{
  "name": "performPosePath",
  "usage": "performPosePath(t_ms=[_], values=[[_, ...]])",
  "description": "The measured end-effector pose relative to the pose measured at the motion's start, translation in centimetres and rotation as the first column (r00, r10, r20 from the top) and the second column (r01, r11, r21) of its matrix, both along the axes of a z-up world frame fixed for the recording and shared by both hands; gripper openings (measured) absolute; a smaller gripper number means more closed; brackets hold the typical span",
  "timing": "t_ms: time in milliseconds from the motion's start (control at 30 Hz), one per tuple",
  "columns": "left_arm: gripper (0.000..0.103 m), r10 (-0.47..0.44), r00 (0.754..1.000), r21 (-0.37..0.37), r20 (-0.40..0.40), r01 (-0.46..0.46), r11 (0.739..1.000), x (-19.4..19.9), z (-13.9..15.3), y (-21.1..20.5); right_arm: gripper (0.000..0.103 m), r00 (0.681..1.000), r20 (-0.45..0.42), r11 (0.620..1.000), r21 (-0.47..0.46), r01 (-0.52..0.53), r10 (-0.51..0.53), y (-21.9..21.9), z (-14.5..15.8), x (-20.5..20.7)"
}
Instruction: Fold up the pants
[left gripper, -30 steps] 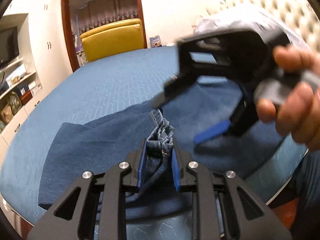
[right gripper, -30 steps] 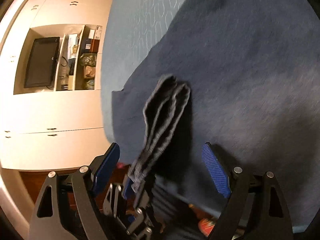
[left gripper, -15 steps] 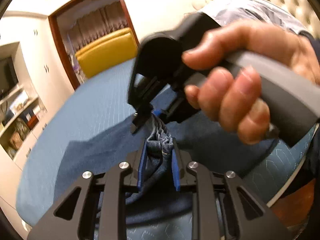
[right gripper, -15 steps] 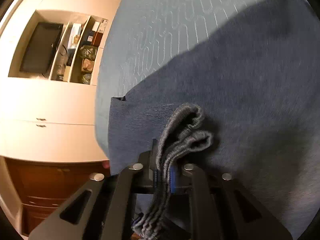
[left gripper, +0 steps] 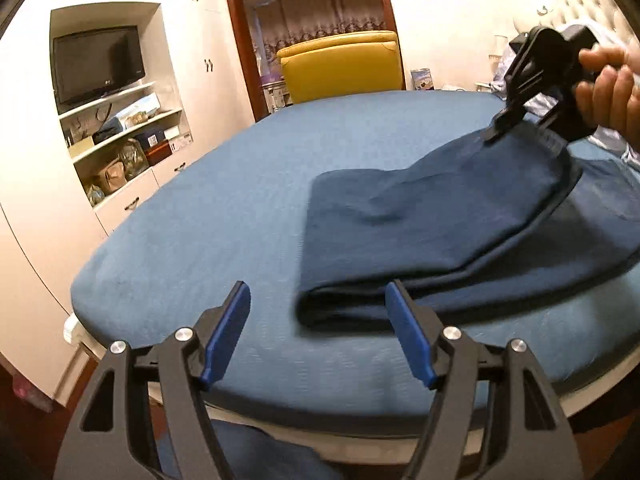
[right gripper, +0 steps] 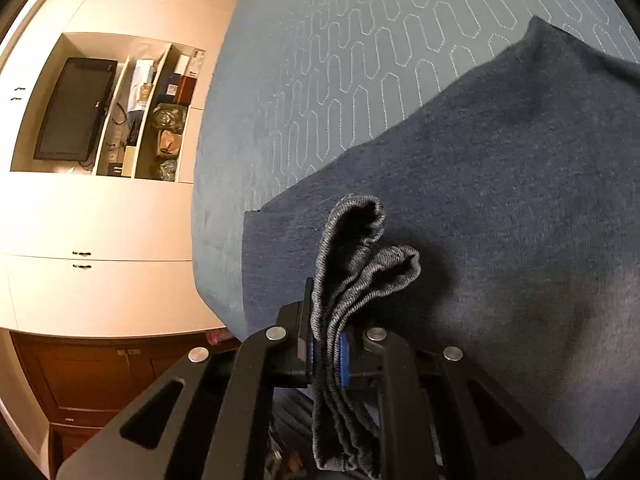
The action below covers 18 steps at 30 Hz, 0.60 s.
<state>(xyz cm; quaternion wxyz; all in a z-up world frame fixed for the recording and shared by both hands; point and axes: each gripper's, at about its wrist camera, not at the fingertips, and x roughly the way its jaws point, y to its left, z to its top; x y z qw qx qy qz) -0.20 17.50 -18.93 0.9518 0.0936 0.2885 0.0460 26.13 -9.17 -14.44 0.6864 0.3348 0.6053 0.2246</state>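
Nearest, our left gripper [left gripper: 318, 332]: blue pads spread, nothing between them, just short of the fold. Next, dark blue pants [left gripper: 432, 216], doubled over on the blue quilted bed [left gripper: 224, 208]. Farther right, our right gripper [right gripper: 326, 354]: pinching a bunched pants edge, lifted off the bed

This is a bedroom in a home. A bed [left gripper: 248, 184] with a quilted blue cover fills the middle, and a tufted cream headboard [left gripper: 580, 4] rises at its far right. White built-in cupboards [left gripper: 36, 184] hold a flat television [left gripper: 98, 63] in a niche above shelves [left gripper: 120, 120] of boxes and bags. A wood-framed doorway [left gripper: 236, 40] opens onto a yellow armchair [left gripper: 340, 66] and curtains [left gripper: 324, 8].
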Motion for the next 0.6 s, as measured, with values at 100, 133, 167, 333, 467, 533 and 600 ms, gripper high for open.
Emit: performPosePath(t_ms=[100,133,167,333,467,533,600], values=[[0.07,-0.017,1.0,0.076,0.006,0.016,0.997,0.3,-0.3,0.6,0.012,1.0,0.022,1.0,-0.011,-0.004,0.004,0.7,1.4,0.1],[0.07,-0.022,1.0,0.099,0.007,0.021,0.995,0.4,-0.6,0.6,0.012,1.0,0.028,1.0,-0.016,-0.005,0.006,0.8,1.7,0.1],[0.07,-0.033,0.999,0.133,0.008,0.031,0.991,0.6,-0.8,0.4,0.012,0.999,0.033,1.0,-0.022,-0.007,0.007,0.8,1.9,0.1],[0.07,-0.069,0.996,0.31,-0.048,0.081,0.947,1.5,-2.2,-1.3,0.012,0.999,0.034,0.999,-0.034,-0.008,0.009,0.0,1.9,-0.1],[0.069,-0.079,0.994,0.412,-0.073,0.102,0.905,1.9,-2.9,-1.9,0.012,1.0,0.024,0.999,-0.035,-0.002,0.002,0.0,1.7,-0.3],[0.069,-0.073,0.994,0.43,-0.076,0.099,0.897,2.0,-3.2,-1.7,0.012,1.0,0.025,0.999,-0.033,-0.004,0.005,0.1,1.7,-0.4],[0.068,-0.063,0.995,0.455,-0.074,0.09,0.886,2.5,-3.4,-1.5,0.012,1.0,0.026,0.999,-0.034,-0.006,0.007,0.2,1.8,-0.4]])
